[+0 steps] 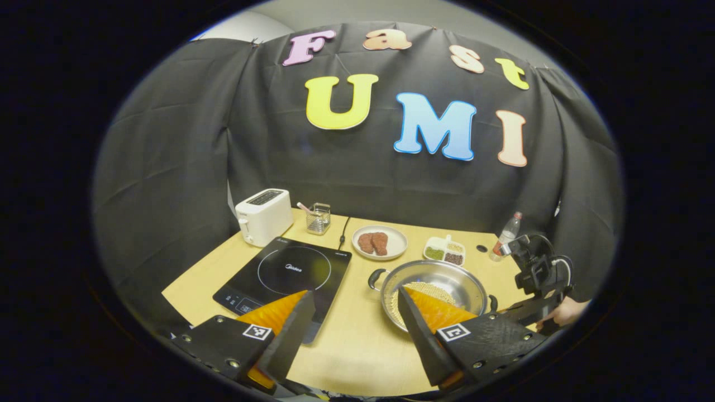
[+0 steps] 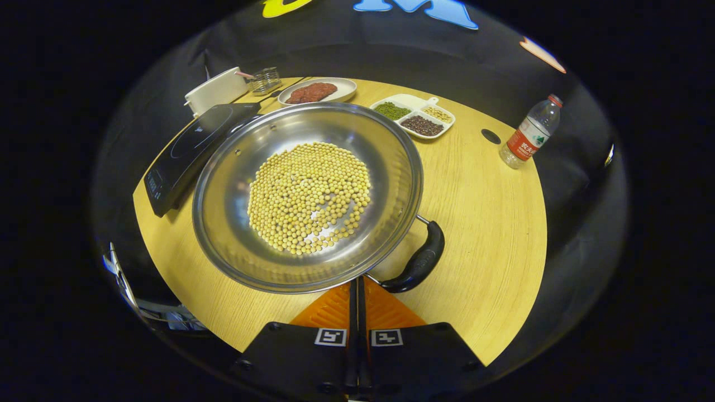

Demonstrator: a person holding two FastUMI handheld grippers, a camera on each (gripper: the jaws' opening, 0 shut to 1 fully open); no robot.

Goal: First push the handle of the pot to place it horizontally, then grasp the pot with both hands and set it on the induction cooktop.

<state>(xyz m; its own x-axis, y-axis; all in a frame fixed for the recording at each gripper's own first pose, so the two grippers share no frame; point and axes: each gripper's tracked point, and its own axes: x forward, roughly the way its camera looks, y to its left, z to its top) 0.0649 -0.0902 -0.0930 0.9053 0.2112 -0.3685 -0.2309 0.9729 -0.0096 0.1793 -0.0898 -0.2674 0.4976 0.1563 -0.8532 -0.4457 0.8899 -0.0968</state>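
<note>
Jaws first: our right gripper [image 2: 357, 290] has its fingers pressed together with nothing between them, tips right at the near rim of the pot [image 2: 307, 195], just beside the near handle [image 2: 420, 261]. Our left gripper [image 1: 353, 312] hangs with its fingers wide apart and empty, above the table [image 1: 357, 346], well short of anything.

Seen from the left gripper, the pot sits ahead of its right finger, and the induction cooktop [image 1: 287, 276] lies ahead of its left finger, the two close beside each other on the wood. The far handle [image 1: 376, 277] points toward the cooktop side.

We judge the pot to be thin polished steel: stiff, fairly light, but slick on the wall and rim, so pinching bare metal would likely slip. The beans [image 2: 310, 195] lie loose in a single layer and will roll to one side if we tilt it. The dark loop handles look like the grippable parts, one for each gripper. Closed fingertips suit nudging the near handle, which seems to be the step in hand; lifting should stay level.
</note>
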